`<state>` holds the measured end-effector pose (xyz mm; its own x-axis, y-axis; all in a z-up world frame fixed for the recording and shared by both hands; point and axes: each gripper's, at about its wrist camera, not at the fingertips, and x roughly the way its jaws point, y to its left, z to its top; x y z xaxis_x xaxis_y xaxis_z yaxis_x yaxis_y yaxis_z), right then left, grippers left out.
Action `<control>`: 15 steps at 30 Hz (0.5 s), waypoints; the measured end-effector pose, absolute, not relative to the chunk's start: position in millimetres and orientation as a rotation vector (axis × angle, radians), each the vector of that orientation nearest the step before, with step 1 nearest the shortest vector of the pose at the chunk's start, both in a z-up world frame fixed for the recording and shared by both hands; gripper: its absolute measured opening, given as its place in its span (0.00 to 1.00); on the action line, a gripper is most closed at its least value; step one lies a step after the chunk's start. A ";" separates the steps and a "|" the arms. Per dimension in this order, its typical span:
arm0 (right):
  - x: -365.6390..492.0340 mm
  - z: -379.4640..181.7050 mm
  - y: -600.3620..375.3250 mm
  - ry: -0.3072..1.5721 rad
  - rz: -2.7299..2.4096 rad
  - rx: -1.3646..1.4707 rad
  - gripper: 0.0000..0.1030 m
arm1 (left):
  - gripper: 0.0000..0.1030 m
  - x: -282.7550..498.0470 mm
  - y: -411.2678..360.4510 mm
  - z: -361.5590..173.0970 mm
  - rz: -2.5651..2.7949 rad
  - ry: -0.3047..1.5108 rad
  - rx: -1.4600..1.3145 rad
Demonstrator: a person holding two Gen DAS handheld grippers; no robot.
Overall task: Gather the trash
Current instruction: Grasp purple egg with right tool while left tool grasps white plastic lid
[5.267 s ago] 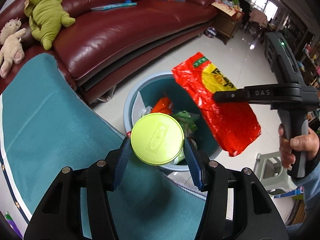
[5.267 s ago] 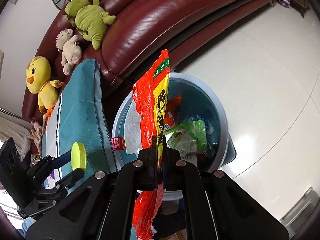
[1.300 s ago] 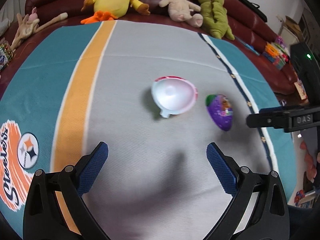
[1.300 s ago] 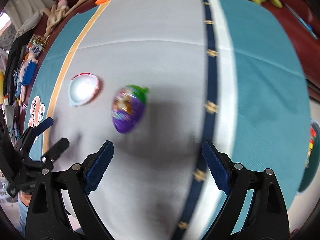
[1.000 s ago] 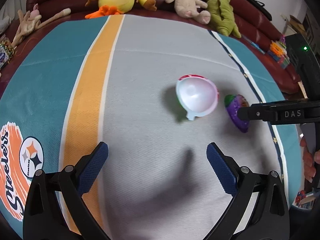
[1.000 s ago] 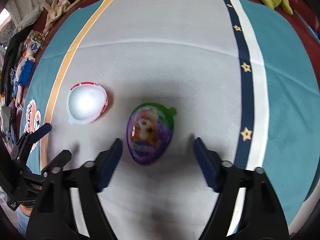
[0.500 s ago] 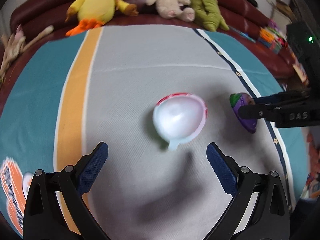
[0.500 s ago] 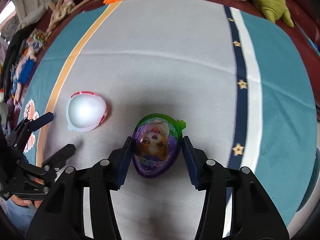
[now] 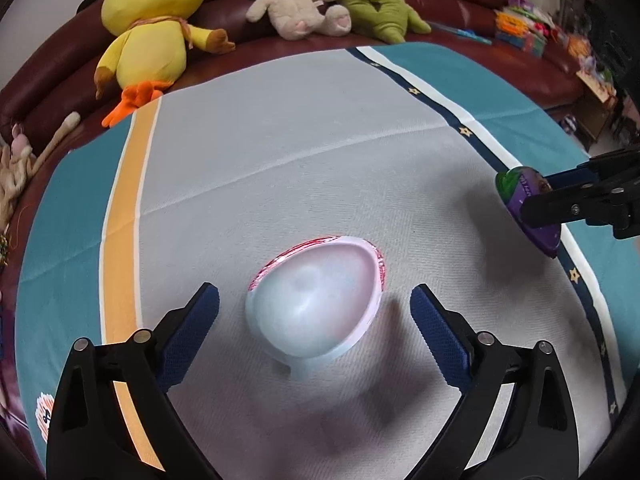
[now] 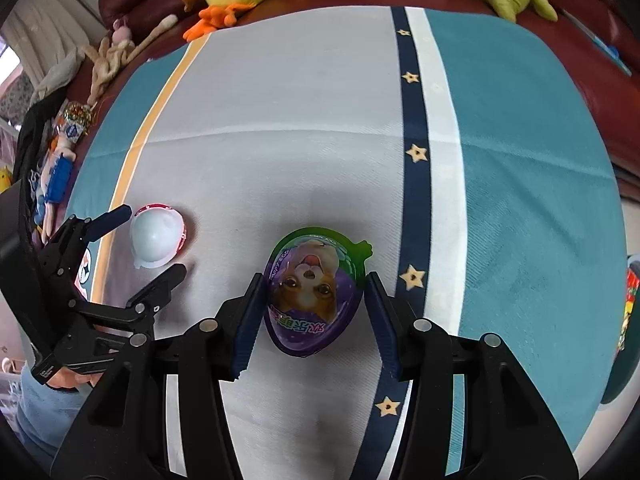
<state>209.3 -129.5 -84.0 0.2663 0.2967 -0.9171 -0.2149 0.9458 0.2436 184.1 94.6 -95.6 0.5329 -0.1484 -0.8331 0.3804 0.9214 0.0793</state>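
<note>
A white egg-shaped plastic half shell (image 9: 316, 316) with a red-printed rim lies dome up on the grey blanket (image 9: 280, 152). My left gripper (image 9: 312, 296) straddles it, and its jaws are closing. Both blue pads still stand clear of the shell. A purple egg-shaped package with a puppy picture (image 10: 314, 296) sits between the pads of my right gripper (image 10: 314, 280), which is shut on it. In the left wrist view that purple egg (image 9: 520, 196) hangs a little above the blanket at the right. In the right wrist view the white shell (image 10: 158, 236) and left gripper (image 10: 152, 240) are at the left.
The blanket has an orange stripe (image 9: 124, 200) at the left and a navy star stripe (image 10: 416, 120) at the right. A yellow duck plush (image 9: 152, 28), a beige plush (image 9: 296, 8) and a green plush (image 9: 372, 0) lie on the red sofa behind. A person's sleeve (image 10: 52, 404) shows at lower left.
My left gripper has moved over the white shell, which now lies between its jaws. My right gripper has shut on the purple egg and raised it slightly.
</note>
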 end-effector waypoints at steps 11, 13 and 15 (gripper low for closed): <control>201.6 -90.8 -150.8 1.240 0.349 0.150 0.47 | 0.62 188.4 92.2 -97.7 -0.308 0.982 0.224; 199.0 -92.3 -153.8 1.241 0.349 0.159 0.47 | 0.62 187.5 92.2 -95.9 -0.294 0.980 0.214; 196.1 -92.8 -157.2 1.237 0.346 0.167 0.47 | 0.62 185.2 91.7 -93.8 -0.282 0.979 0.203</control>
